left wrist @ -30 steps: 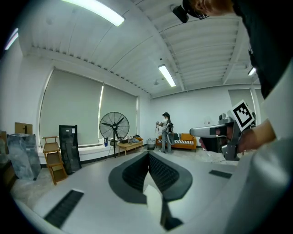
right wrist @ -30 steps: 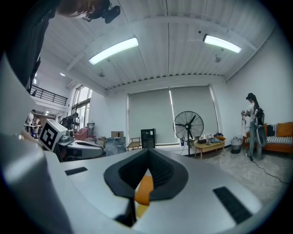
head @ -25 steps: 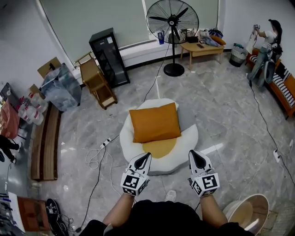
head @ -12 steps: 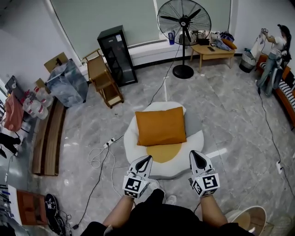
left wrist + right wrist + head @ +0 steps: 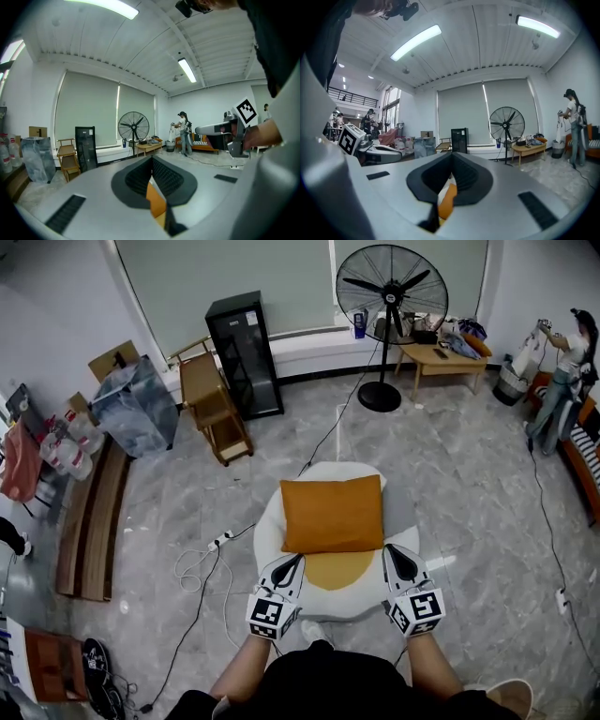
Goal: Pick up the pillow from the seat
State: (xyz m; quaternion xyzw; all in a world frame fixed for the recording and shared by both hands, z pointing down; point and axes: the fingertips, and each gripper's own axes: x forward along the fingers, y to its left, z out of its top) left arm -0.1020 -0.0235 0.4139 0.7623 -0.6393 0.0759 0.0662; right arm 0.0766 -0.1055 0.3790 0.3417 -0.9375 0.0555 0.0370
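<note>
Approaching is the step in hand, as I judge it. Compared with one second ago, the person stands closer to the seat (image 5: 268, 529). Before, both grippers were hanging over the grey floor, short of its near rim. Now the left gripper (image 5: 292, 564) and the right gripper (image 5: 397, 559) have their tips above the near part of the seat, one on each side of its yellow middle.

The pillow (image 5: 334, 514) is orange and lies flat on the far half of the white seat. Its place on the seat is the same in all three head views. No gripper touches it. The tips are now near its two front corners but remain apart from it.

Both grippers have their jaws pressed fully together and hold nothing. Each gripper view shows the dark pads meeting in one line, with only a strip of orange seen beyond and below them. They were closed like this in the earlier views too.

For the task this means that the walking is almost finished, but the picking is not yet begun. I think the jaws must first open before any grip on the pillow's near edge or corners is possible.
</note>
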